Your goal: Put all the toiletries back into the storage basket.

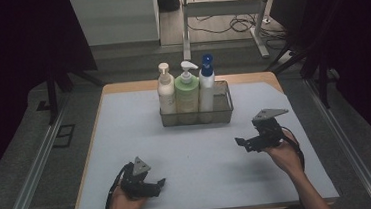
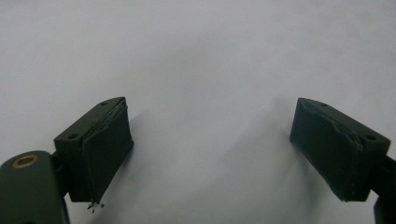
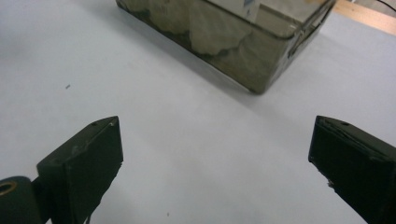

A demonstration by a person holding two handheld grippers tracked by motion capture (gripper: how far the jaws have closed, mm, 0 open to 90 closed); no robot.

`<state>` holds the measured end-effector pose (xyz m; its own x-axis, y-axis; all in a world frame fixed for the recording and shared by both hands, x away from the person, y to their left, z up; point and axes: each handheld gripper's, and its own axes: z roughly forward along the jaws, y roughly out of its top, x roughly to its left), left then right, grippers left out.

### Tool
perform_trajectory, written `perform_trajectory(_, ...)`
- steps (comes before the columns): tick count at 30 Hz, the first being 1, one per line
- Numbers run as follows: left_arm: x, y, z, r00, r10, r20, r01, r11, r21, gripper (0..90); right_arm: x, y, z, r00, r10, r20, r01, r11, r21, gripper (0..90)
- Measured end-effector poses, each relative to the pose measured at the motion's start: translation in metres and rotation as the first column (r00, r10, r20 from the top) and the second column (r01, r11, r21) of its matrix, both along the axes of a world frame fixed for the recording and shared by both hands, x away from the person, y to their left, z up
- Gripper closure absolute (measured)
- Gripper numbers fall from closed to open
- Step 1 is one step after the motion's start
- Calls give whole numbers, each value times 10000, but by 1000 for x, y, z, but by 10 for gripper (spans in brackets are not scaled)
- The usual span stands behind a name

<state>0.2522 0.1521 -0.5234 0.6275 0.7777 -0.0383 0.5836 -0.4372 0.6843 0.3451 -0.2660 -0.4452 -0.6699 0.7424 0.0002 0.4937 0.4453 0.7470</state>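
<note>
The right hand-held gripper (image 1: 249, 142) hangs just above the bench (image 1: 203, 168) with its jaws wide apart and nothing between them, and the left hand-held gripper (image 1: 152, 185) rests low near the front edge, its jaws equally apart and empty. Ahead of the right one and a little toward the middle — near, not touching — stands the mesh basket (image 1: 224, 112), which holds a cream pump bottle (image 1: 166, 92), a green pump bottle (image 1: 187, 95) and a white spray bottle (image 1: 206, 85) side by side. I judge this a free-handed approach or pause — the next move calls for carrying the open jaws up to the basket's near corner or a bottle's neck and squaring them before closing.
</note>
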Motion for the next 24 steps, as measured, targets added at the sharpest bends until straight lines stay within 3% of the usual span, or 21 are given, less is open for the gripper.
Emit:
perform_trajectory(11,0,0,0,10000,7,7,-7,10000,-1,122,-25,-14,-30,9992,-217,-334,215,9997,-80,33)
perform_trajectory(24,0,0,0,10000,16,13,-16,10000,0,123,-43,-18,-65,9968,-259,-753,227,9988,-430,33)
